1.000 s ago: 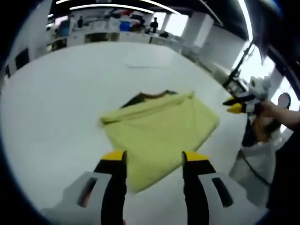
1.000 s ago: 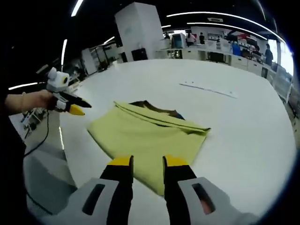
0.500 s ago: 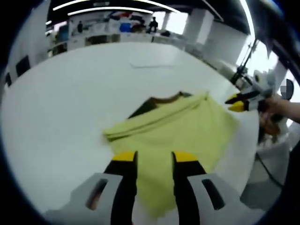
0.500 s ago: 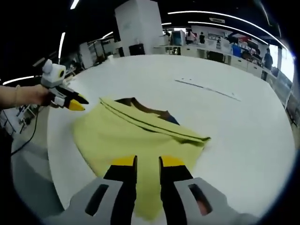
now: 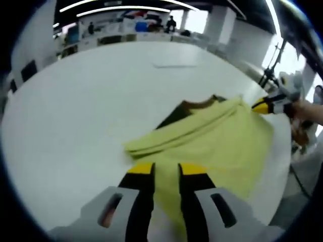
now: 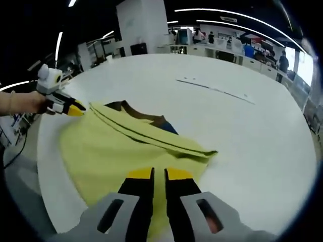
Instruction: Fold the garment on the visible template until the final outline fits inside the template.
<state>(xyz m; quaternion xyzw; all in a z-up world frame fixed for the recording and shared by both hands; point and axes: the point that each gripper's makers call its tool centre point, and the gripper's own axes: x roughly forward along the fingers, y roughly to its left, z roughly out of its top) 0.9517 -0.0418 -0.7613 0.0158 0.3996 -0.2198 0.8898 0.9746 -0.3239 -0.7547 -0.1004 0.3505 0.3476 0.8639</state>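
A yellow garment (image 5: 217, 136) lies folded on the white table (image 5: 75, 101), its dark collar (image 5: 194, 105) peeking out at the far side. In the left gripper view my left gripper (image 5: 166, 169) has its jaws drawn close on the garment's near edge, with fabric between them. My right gripper (image 5: 260, 105) touches the garment's right corner there, held by a hand. In the right gripper view my right gripper (image 6: 159, 174) is nearly pressed together over the garment (image 6: 111, 146). My left gripper (image 6: 75, 108) sits at the garment's far left corner beside the collar (image 6: 136, 108).
A thin pale strip (image 6: 217, 89) lies on the table (image 6: 252, 131) beyond the garment. The table's rounded edge (image 6: 45, 166) runs close to the garment on the person's side. Desks, shelves and people stand far off in the background.
Both pairs of jaws have narrowed from wide apart to close together. Both grippers have moved in over the garment's edge, and each now sits at a corner in the other's view.
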